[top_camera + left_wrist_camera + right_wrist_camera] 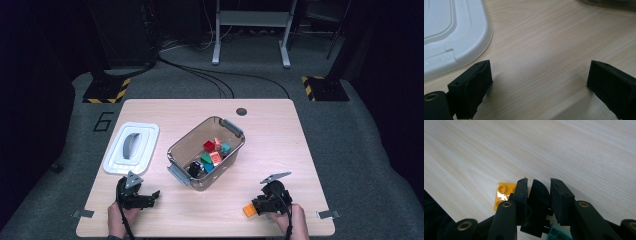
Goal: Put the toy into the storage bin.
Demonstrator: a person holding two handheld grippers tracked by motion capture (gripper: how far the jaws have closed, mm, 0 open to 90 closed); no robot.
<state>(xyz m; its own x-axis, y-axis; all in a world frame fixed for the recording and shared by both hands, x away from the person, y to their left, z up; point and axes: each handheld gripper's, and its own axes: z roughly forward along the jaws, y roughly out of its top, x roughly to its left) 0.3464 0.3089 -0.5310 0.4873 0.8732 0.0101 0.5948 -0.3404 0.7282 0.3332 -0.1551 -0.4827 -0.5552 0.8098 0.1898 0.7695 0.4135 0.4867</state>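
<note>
My right gripper (539, 186) is shut on a small black curved brick (538, 195) that stands between its jaws, low over the table. An orange studded brick (503, 192) lies flat just left of those jaws, and the corner of a green piece (556, 233) peeks out beneath them. In the high view the right gripper (257, 204) sits near the front right edge with the orange brick (248, 210) beside it. My left gripper (152, 195) rests at the front left, and its jaws (539, 75) stand wide open over bare wood.
A clear plastic bin (175, 150) with grey latches stands mid-table and holds several coloured bricks. Its white lid (131, 147) lies flat to the left, and the lid's edge (449, 30) is close to the left gripper. The table's front edge is near both hands.
</note>
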